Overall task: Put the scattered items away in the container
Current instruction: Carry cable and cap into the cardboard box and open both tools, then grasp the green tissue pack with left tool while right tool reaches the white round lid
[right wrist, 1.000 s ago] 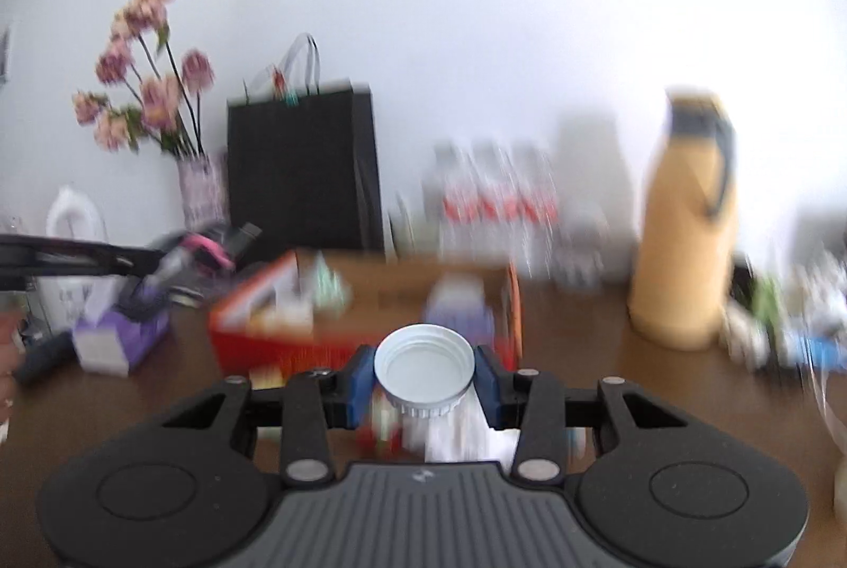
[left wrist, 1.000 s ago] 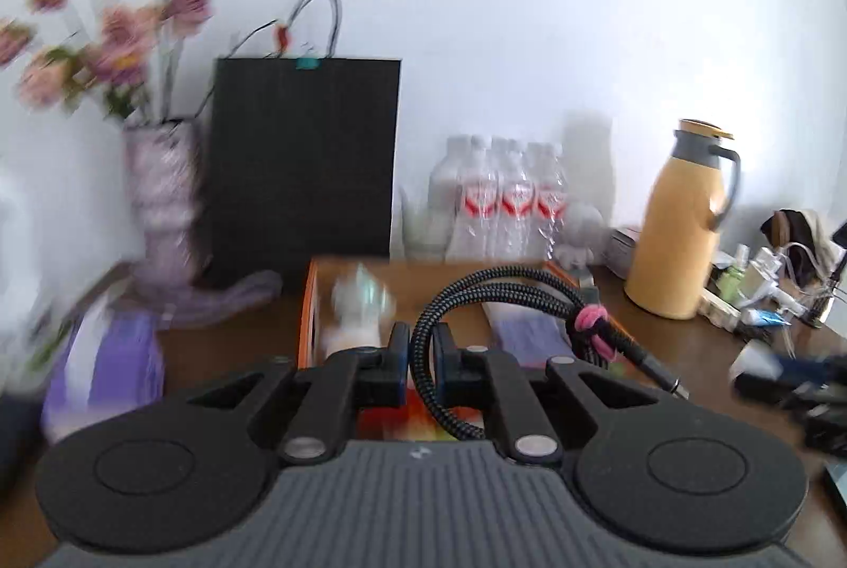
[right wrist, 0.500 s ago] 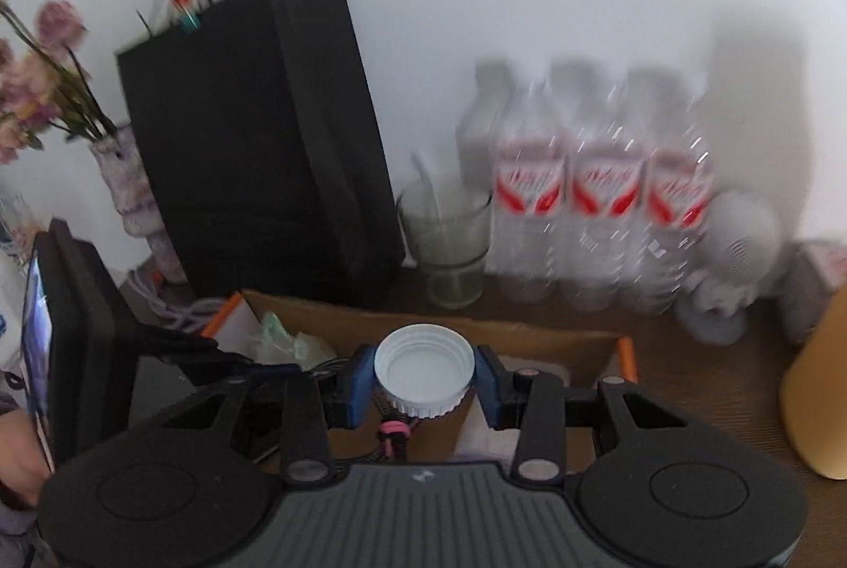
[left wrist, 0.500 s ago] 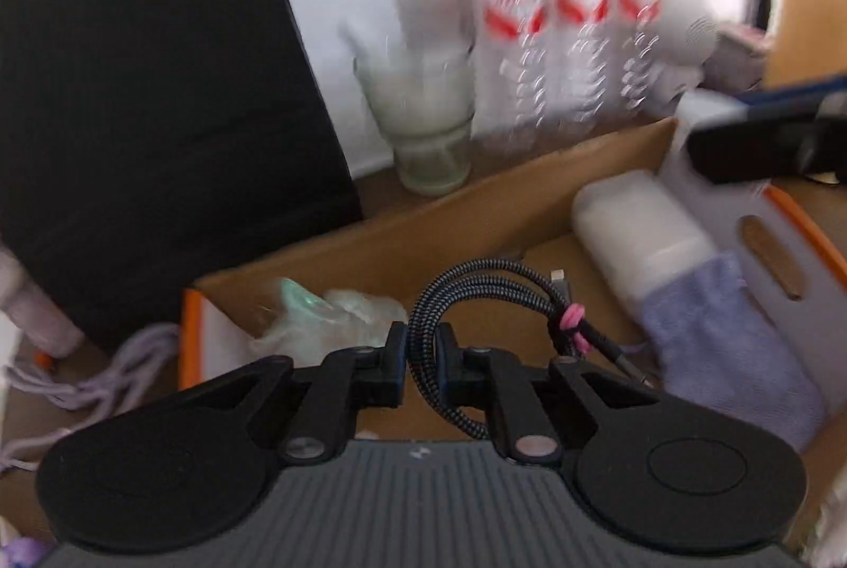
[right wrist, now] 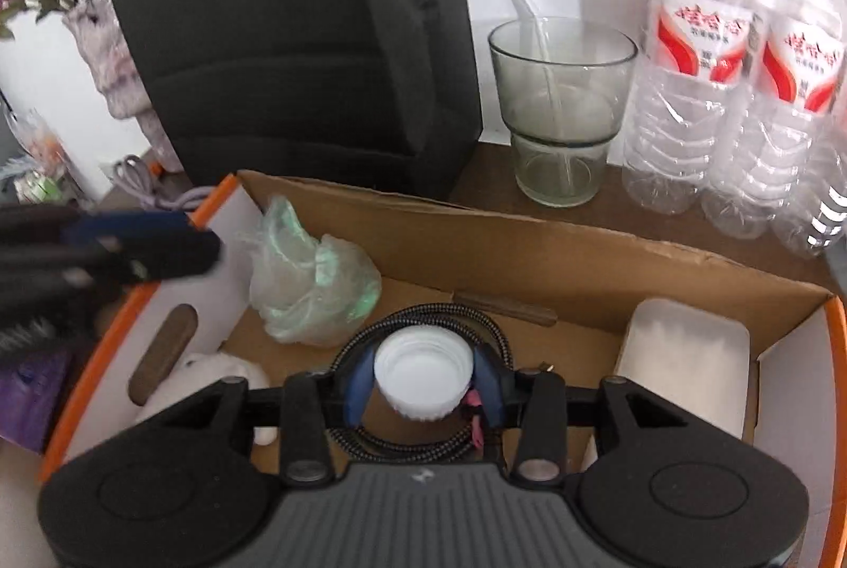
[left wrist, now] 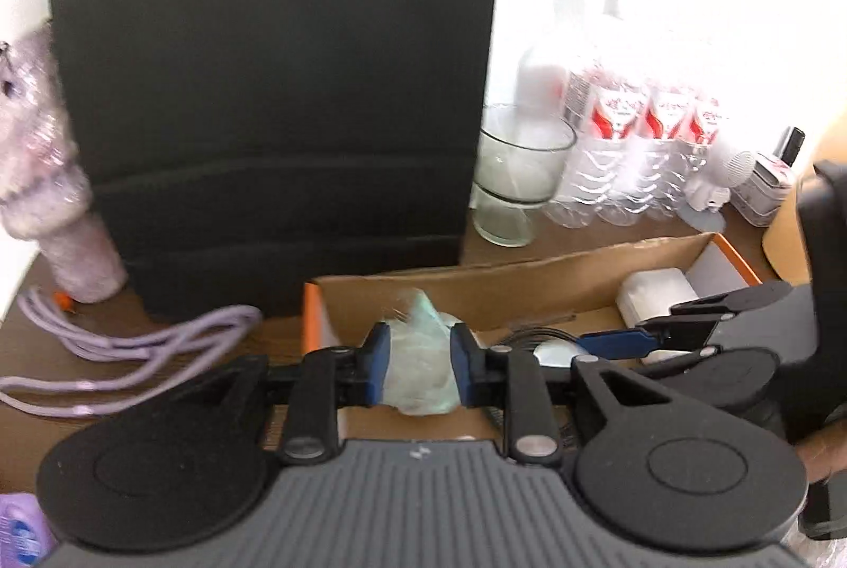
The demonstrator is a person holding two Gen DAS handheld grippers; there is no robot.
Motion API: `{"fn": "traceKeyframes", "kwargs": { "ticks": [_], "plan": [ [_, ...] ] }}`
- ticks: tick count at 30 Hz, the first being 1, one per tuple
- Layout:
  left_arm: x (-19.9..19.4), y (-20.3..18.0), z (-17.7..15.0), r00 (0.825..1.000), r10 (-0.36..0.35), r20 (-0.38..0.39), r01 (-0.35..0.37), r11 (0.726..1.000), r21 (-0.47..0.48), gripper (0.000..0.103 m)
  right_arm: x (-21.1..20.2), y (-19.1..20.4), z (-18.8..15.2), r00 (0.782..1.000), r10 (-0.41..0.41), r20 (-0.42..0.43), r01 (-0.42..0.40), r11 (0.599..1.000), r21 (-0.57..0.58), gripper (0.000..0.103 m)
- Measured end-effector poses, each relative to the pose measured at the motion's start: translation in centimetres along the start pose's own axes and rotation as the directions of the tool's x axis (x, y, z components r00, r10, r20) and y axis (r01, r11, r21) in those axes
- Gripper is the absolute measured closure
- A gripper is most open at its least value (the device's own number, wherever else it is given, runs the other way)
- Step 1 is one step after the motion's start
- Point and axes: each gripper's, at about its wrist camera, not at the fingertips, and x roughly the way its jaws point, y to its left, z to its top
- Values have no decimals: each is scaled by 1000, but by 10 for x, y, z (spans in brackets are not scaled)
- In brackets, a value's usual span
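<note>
The cardboard box [right wrist: 582, 261] with orange sides lies open below both grippers; it also shows in the left wrist view [left wrist: 519, 282]. My right gripper [right wrist: 422, 382] is shut on a white bottle cap [right wrist: 422, 375], low inside the box. The black braided cable [right wrist: 418, 435] lies coiled on the box floor under it. My left gripper [left wrist: 418, 369] is open and empty over the box's left end, its jaws framing a crumpled pale-green plastic bag [left wrist: 421, 372] that lies in the box [right wrist: 307, 282]. A white block [right wrist: 683, 361] lies at the box's right end.
A black paper bag [right wrist: 296, 28] stands behind the box. A glass with a straw [right wrist: 561, 113] and several water bottles [right wrist: 741, 91] stand at the back right. A vase [left wrist: 47, 176] and a lilac cable [left wrist: 132, 345] lie at the left.
My left gripper has opened and let go of the braided cable, which now lies in the box. My right gripper has moved forward and down into the box with the cap.
</note>
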Motion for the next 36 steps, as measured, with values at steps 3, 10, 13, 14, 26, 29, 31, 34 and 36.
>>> {"fn": "traceKeyframes", "kwargs": {
  "ticks": [3, 10, 13, 14, 26, 29, 31, 34, 36],
  "plan": [
    [-5, 4, 1, 999, 19, -28, -20, 999, -31, 76, -15, -3, 1, 1000, -6, 7, 5, 999, 48, 51],
    [-14, -2, -2, 992, 42, -123, -53, 995, -88, 54, -88, -48, 1, 989, -151, 1, 148, 973, 179, 37],
    [-31, -11, -6, 987, 85, -139, -97, 992, -82, 41, -114, -64, -9, 971, -235, -48, 240, 954, 180, 27],
    [-37, -15, -8, 986, 85, -142, -97, 992, -85, 27, -123, -67, -13, 967, -251, -53, 256, 950, 179, 27],
    [-156, -61, -89, 911, 162, 379, -124, 985, -124, 0, -210, 3, -110, 880, -304, 365, 323, 947, 9, 13],
    [-161, -64, -111, 913, 145, 381, -114, 988, -105, 0, -213, 19, -138, 863, -252, 437, 287, 958, -14, 11],
    [-169, -63, -122, 903, 157, 400, -119, 986, -118, 0, -213, 23, -144, 885, -221, 409, 236, 972, 15, 11],
    [-185, -66, -138, 891, 158, 426, -120, 986, -115, 0, -221, 38, -156, 871, -222, 439, 244, 970, 7, 11],
    [-202, -67, -159, 878, 162, 450, -132, 987, -96, 0, -231, 50, -172, 851, -248, 463, 268, 963, 24, 11]
  ]
}}
